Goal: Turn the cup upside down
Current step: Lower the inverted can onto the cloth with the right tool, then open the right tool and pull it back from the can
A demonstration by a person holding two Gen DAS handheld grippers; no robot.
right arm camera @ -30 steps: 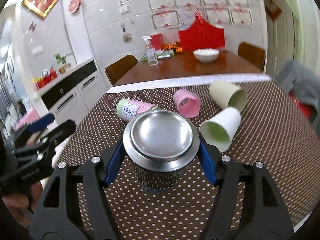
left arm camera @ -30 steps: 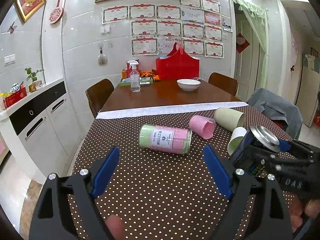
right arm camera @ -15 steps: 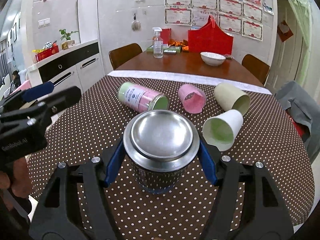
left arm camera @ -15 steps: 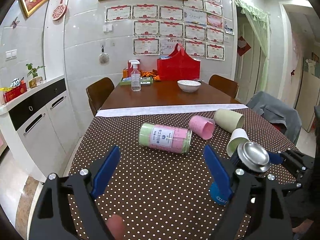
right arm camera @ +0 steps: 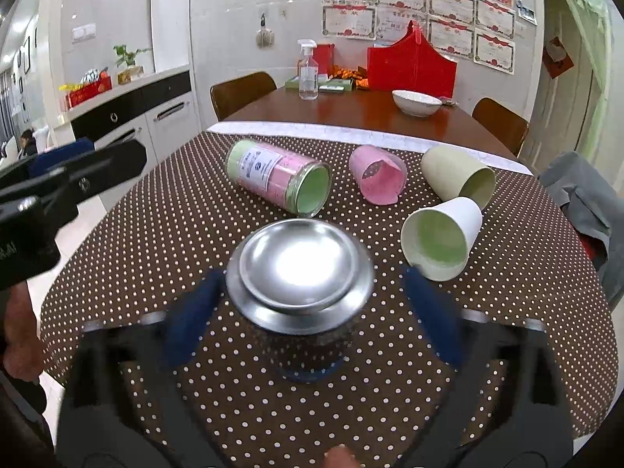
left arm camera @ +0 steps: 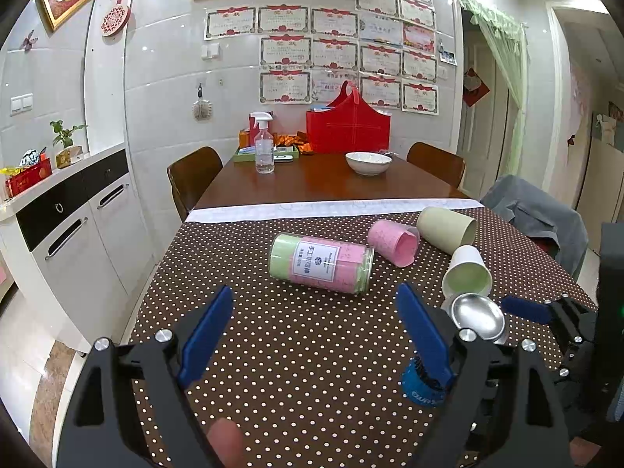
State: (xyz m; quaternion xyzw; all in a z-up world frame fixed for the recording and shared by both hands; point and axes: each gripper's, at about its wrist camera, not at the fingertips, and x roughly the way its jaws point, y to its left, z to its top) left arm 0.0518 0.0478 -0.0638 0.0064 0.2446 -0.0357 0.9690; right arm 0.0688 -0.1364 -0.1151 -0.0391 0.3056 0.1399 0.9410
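Five cups are seen on the table [right arm camera: 117, 234], which is covered by a brown cloth with white dots. One of them, a metal cup [right arm camera: 300, 269], stands upside down near the front edge, its shiny dished base turned up and its dark patterned wall with a blue rim resting on the cloth. The right tool [right arm camera: 308, 312] is placed around this cup with its blue fingers [right arm camera: 191, 312] spread to either side; the fingers are blurred, and a gap is visible between each pad and the cup wall, so the cup is released rather than gripped. From the left wrist view the same metal cup [left arm camera: 477, 318] is seen at the right, partly hidden behind the right finger of the left tool [left arm camera: 312, 331], whose blue pads are held wide apart over bare cloth with nothing between them. A fingertip [left arm camera: 224, 442] of the person is visible at the bottom edge of that view. Behind the metal cup four other cups are laid on their sides: a glass cup with a pink and green label [right arm camera: 277, 175], a pink cup [right arm camera: 376, 175], a beige cup [right arm camera: 458, 175] and a white cup with a green inside [right arm camera: 440, 238], the last lying nearest to the metal cup on its right. Farther back, on the bare wooden part of the table, a white bowl [right arm camera: 415, 102], a spray bottle [right arm camera: 307, 72] and a red bag [right arm camera: 411, 66] are set near the wall.
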